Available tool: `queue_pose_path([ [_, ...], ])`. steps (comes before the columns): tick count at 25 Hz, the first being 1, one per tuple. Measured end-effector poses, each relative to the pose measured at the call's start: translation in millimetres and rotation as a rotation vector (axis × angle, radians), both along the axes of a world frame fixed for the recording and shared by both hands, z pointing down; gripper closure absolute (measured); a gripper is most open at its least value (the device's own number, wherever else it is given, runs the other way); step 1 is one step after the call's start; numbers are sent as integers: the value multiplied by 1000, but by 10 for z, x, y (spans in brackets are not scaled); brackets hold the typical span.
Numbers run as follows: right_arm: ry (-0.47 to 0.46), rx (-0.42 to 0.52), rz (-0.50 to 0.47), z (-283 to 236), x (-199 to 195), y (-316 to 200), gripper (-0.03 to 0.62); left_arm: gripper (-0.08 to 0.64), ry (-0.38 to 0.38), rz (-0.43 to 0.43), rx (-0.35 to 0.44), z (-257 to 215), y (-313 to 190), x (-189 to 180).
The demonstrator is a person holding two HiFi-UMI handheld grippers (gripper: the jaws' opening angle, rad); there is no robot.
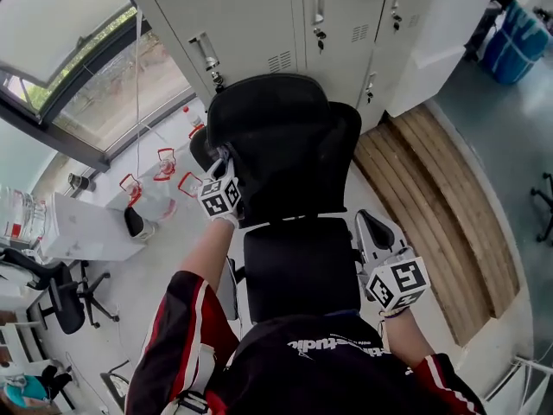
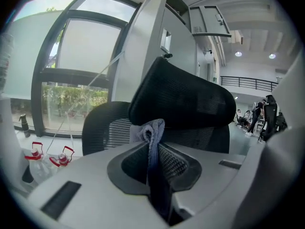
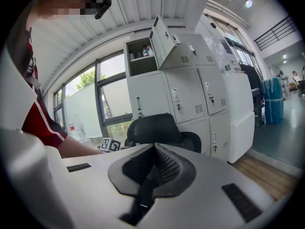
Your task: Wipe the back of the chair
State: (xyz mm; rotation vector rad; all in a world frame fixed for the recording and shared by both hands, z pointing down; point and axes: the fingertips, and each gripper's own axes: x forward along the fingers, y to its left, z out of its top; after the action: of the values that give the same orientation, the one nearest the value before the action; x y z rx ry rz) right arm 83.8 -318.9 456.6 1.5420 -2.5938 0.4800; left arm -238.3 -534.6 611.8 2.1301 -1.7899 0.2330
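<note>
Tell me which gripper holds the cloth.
The left gripper, at the chair's headrest, pinches the grey cloth; the right gripper is shut on nothing.

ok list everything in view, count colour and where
office chair: one, black, centre, in front of the lockers
cloth: one, grey-blue, by the chair's headrest
lockers: one bank, pale grey, behind the chair
wooden planks: several, light brown, floor right of the chair
window: one, dark-framed, left
red-handled containers: several, clear, floor by the window
left hand-held gripper: grey, shut on the cloth
right hand-held gripper: grey, shut, empty, by the seat's right side
</note>
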Motion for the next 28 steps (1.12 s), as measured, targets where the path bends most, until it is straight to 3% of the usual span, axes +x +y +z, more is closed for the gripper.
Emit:
queue_pose_path([
  [28, 21, -50, 374, 133, 1592, 787, 580, 503, 76, 517, 18, 51, -299, 3636],
])
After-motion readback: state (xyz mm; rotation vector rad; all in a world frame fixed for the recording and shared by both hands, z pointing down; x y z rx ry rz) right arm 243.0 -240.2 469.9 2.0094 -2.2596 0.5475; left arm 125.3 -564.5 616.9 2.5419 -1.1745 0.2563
